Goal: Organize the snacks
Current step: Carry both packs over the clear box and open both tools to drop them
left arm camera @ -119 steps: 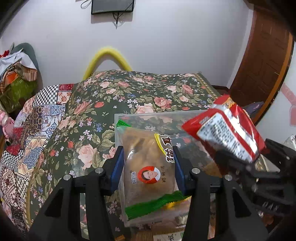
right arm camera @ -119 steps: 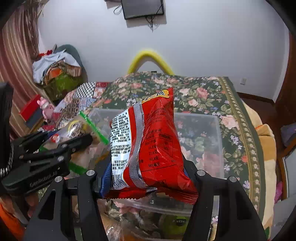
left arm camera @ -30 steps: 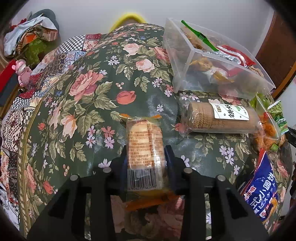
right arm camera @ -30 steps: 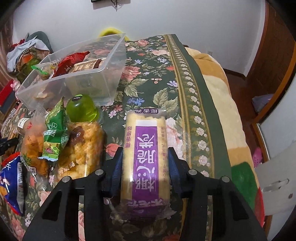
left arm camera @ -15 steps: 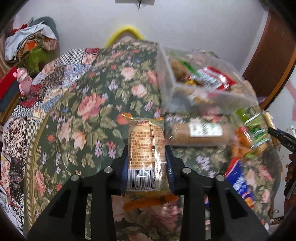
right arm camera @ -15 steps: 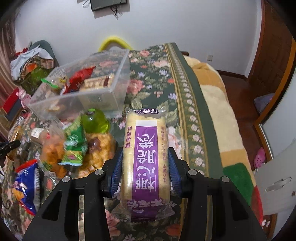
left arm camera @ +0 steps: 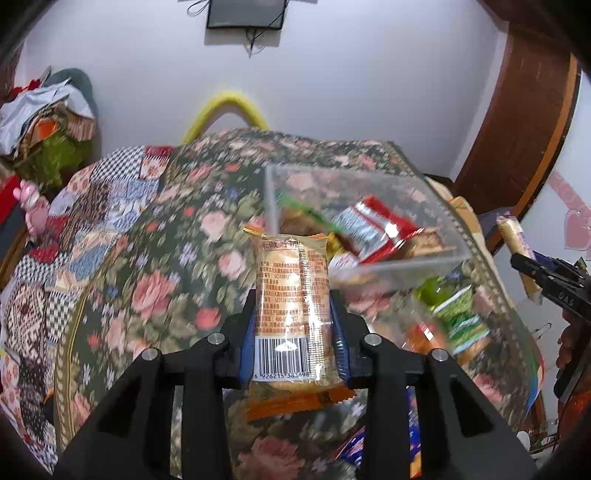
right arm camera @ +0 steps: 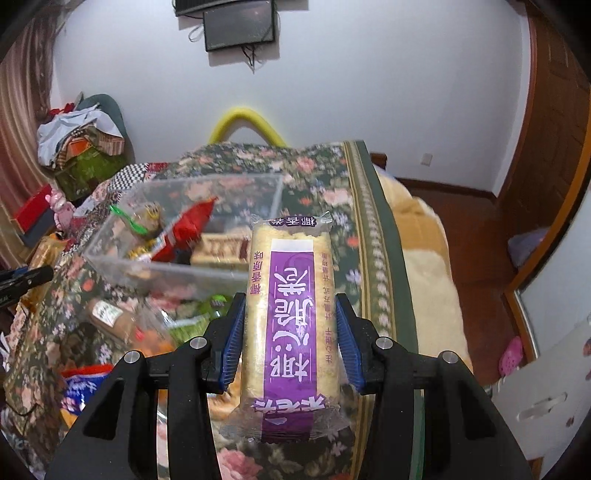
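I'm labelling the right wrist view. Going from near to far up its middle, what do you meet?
Right hand-held gripper shut on the purple-labelled cracker packet → clear plastic bin → floral bedspread → yellow curved tube → dark wall-mounted screen.

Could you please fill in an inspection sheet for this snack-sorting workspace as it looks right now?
Surface: dark green floral bedspread with a patchwork quilt beside it.
Job's things: clear plastic bin holding a red foil packet and other snacks; orange-edged cracker packet; purple-labelled wafer packet.
Clutter: loose snack bags on the bedspread in front of the bin.
Grippers: left gripper shut on the cracker packet; right gripper shut on the wafer packet.
Cables: wires hanging below a wall-mounted dark screen.
Surroundings: white wall, yellow arched tube, pile of clothes, wooden door.
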Tool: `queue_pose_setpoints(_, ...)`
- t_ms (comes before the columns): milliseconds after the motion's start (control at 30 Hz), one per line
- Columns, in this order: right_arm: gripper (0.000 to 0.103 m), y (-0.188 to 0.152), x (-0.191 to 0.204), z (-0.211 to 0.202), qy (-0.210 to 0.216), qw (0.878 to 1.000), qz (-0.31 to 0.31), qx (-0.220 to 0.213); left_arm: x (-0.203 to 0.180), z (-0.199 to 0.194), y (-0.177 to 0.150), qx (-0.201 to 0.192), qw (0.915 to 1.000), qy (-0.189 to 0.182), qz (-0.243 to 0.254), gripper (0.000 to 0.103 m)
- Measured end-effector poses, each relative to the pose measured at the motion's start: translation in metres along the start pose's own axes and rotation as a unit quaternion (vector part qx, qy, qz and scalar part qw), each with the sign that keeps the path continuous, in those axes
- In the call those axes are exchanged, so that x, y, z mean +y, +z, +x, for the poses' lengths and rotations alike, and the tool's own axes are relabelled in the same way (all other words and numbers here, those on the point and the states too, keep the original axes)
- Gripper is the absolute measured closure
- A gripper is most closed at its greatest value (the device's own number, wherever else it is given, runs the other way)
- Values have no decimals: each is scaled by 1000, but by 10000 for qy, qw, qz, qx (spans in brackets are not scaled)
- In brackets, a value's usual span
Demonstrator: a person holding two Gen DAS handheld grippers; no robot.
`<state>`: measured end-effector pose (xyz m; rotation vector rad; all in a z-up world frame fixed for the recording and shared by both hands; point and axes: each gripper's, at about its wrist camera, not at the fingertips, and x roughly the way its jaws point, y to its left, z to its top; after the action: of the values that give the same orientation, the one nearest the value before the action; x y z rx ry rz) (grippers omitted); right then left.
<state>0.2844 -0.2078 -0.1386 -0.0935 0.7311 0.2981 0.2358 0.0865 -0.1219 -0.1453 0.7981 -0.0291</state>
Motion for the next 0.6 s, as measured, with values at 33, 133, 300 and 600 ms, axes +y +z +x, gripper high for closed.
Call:
queue_pose_setpoints(33,60,5,3,0,9,10000,-20,-49,-3,1,4,-33,10000,-23,25,68)
queue_pose_setpoints(133,60,13,7,1,93,9999,-37,-133,-13,6,17,-88,9999,-64,101,68)
queue_pose_setpoints(300,60,30,18,11,162,9995,-121,-235,-26,20,33,-103,9996,-146,205,68)
queue_pose_setpoints(600,60,54,35,42,319,9991,-223,-189,-47,52,56,-57,9989,-254,385,68)
